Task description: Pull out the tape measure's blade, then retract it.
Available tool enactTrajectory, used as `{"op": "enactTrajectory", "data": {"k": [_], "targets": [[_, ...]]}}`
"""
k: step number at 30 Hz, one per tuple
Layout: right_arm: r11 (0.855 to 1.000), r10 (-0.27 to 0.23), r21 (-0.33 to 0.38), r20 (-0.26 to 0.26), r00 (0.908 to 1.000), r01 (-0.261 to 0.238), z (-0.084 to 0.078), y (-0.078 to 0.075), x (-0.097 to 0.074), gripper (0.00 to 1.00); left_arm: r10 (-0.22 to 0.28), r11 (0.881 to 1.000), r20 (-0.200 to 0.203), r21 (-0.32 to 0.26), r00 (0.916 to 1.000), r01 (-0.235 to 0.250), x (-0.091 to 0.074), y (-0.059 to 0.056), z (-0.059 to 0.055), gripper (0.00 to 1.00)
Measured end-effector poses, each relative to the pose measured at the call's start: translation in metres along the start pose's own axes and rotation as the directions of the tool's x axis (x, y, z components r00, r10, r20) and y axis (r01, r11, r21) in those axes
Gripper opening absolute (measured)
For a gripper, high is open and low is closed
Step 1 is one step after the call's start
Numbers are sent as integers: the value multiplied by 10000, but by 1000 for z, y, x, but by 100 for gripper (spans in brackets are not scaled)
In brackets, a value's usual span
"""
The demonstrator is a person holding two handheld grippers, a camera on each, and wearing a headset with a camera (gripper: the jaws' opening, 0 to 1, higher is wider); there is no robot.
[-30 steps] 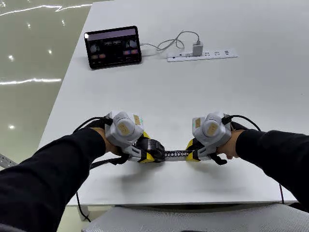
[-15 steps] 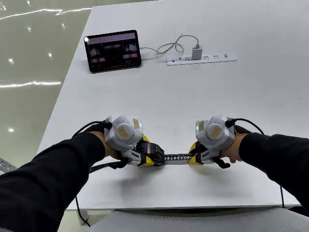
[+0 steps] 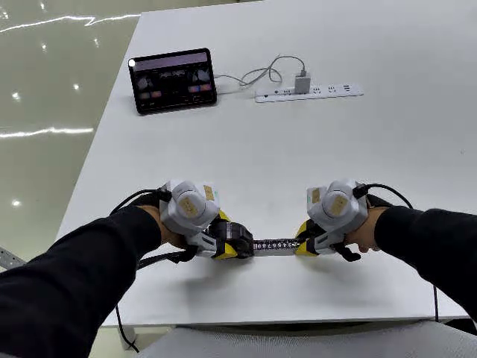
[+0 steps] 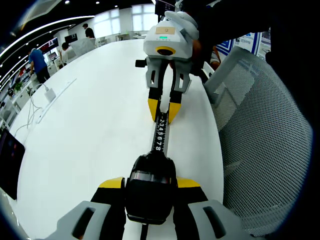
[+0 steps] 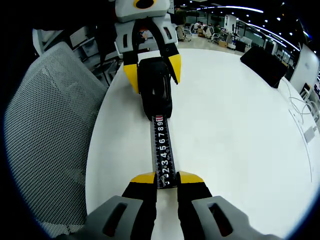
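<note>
Looks like the left gripper (image 4: 149, 183) clamps the tape measure (image 3: 235, 239) at the near tabletop (image 3: 298, 149) edge and the right gripper (image 5: 164, 178) pinches the blade (image 5: 161, 145) tip, so I'd pull straight and level so nothing kinks.

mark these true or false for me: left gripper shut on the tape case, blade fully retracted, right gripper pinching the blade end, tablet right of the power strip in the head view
1. The left gripper is shut on the tape measure case. True.
2. The blade is fully retracted. False: a short stretch is out, running from the case to the right gripper, with numbers up to 9 showing.
3. The right gripper is shut on the blade's end. True.
4. In the head view the tablet lies right of the power strip. False: it lies to the left of it.
</note>
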State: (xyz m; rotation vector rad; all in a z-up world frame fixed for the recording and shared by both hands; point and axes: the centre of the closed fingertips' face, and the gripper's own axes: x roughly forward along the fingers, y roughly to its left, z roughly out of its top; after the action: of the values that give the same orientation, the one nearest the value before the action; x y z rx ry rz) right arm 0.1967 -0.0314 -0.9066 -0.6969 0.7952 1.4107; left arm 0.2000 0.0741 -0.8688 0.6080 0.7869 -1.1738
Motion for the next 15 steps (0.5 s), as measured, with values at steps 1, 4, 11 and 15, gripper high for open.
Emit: {"op": "enactTrajectory", "data": {"k": [1, 4, 11, 15], "targets": [[10000, -6, 2, 2, 10000, 6, 0, 0, 0, 10, 2, 10000, 1, 4, 10000, -2, 0, 0, 0, 32], [10000, -4, 34, 12, 10000, 4, -2, 0, -2, 10, 12, 10000, 14, -16, 10000, -12, 0, 0, 0, 32], [10000, -10, 87, 32, 10000, 9, -6, 0, -5, 10, 34, 10000, 21, -37, 10000, -34, 0, 0, 0, 32], [10000, -9, 14, 18, 10000, 9, -7, -1, -5, 10, 48, 10000, 29, -43, 10000, -48, 0, 0, 0, 32]]}}
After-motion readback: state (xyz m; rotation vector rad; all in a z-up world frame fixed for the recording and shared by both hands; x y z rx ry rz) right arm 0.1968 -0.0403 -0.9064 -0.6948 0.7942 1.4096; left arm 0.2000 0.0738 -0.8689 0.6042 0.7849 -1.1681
